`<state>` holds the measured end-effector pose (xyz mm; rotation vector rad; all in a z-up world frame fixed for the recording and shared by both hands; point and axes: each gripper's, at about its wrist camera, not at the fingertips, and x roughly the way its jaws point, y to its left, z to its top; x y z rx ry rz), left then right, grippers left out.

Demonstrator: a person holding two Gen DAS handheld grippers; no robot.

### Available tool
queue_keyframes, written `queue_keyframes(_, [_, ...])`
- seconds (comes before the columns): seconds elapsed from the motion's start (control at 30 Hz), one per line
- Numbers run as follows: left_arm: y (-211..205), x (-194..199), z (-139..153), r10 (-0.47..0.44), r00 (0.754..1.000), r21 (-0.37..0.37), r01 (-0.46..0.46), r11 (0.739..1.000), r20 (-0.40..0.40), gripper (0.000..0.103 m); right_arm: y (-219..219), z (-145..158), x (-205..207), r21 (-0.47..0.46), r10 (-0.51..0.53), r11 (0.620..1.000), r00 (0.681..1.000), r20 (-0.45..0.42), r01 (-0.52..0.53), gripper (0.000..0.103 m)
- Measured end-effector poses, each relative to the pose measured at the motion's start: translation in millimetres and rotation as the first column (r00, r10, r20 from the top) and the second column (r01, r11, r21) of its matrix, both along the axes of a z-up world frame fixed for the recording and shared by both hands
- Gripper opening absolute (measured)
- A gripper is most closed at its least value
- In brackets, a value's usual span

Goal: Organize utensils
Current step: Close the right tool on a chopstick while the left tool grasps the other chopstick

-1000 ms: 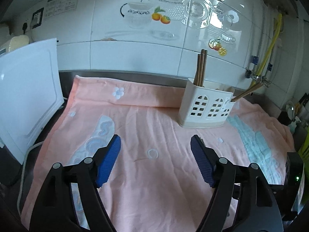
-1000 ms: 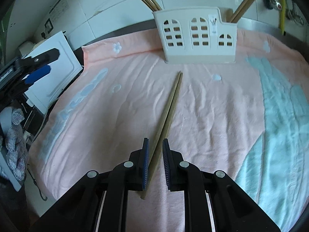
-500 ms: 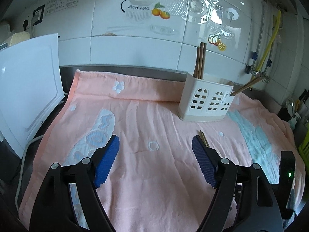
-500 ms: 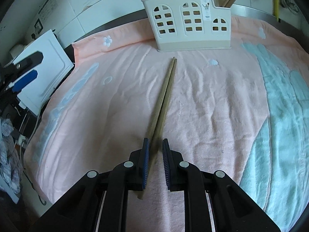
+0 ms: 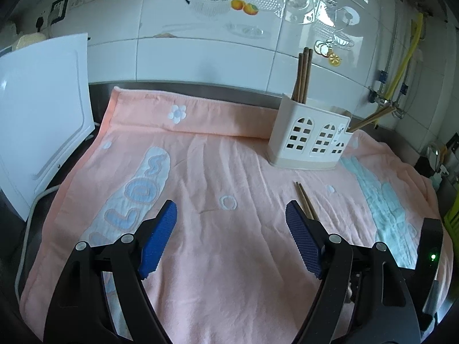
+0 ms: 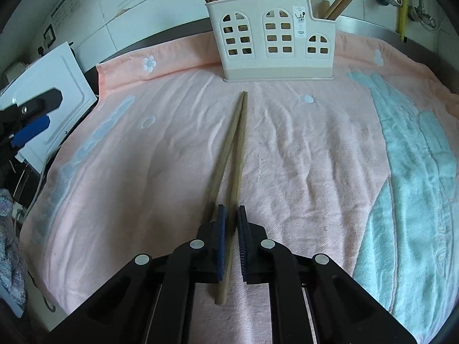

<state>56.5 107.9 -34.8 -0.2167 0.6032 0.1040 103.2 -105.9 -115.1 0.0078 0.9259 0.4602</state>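
Two chopsticks lie on the pink towel, tips pointing at the white utensil holder. The right gripper is clamped on their near ends. The left gripper hovers above the towel, jaws wide apart.

- Left gripper: jaws spread wide, nothing between them, hovering over the near left part of the towel.
- Right gripper: jaws nearly closed, apparently pinching a pair of chopsticks.
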Motion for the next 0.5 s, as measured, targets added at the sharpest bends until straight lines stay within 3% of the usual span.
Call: queue_keyframes(0.5, [-42, -5, -28, -0.125, 0.990, -0.037, 0.123, 0.992, -0.063, 0.076, -35, 57, -10, 0.030, 0.010, 0.999, 0.988, 0.157, -0.015, 0.007])
